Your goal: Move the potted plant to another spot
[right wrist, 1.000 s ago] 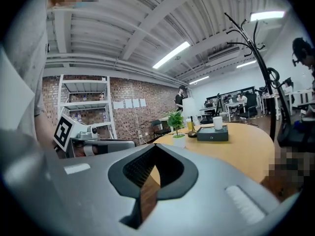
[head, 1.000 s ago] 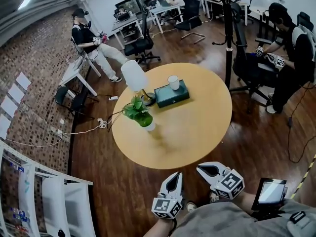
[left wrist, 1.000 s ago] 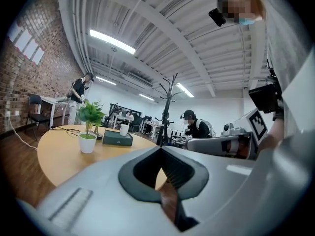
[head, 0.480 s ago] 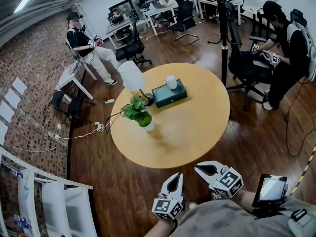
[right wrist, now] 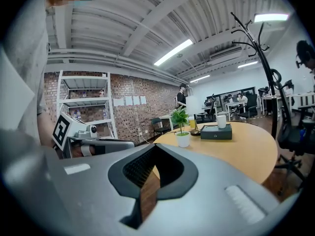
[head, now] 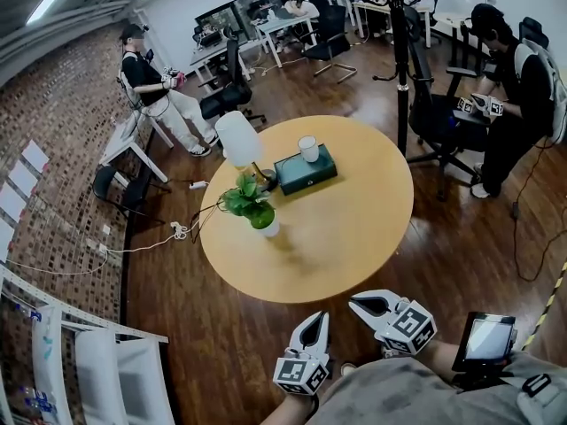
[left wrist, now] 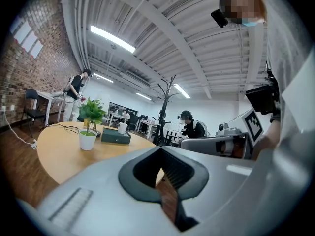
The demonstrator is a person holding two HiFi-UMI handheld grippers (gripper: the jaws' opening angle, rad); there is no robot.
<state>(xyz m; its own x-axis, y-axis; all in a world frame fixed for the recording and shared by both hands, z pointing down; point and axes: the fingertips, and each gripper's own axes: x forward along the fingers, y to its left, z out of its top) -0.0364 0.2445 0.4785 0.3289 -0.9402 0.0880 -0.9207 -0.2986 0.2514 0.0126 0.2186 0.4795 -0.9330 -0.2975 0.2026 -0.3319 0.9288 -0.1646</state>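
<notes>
Upright on the round wooden surface (head: 354,237), toward its left edge: the potted plant (head: 252,204), just in front of a white-shaded lamp (head: 237,135) and near a dark green box (head: 306,170) with a white cup (head: 309,147) on top. Apparently touching none of them.

Low at the near side, well apart from the surface's rim: left gripper (head: 316,319) and right gripper (head: 361,303), side by side and aimed roughly toward the plant. Fingers of both pressed together and empty, with nothing between them in either gripper view.

Judged light but a little top-heavy. Small white pot (left wrist: 87,139) stiff and smooth, so likely slippery under hard pads. Leafy top soft and easily crushed, so no place for a grip. Best taken on the pot's wall, a little below the rim, with fingers on opposite sides, and kept upright to spare soil and stem. Liable to tip if nudged high among the leaves.

Fits equally a plant waiting to be fetched and one already standing at its new spot; no telling which.
</notes>
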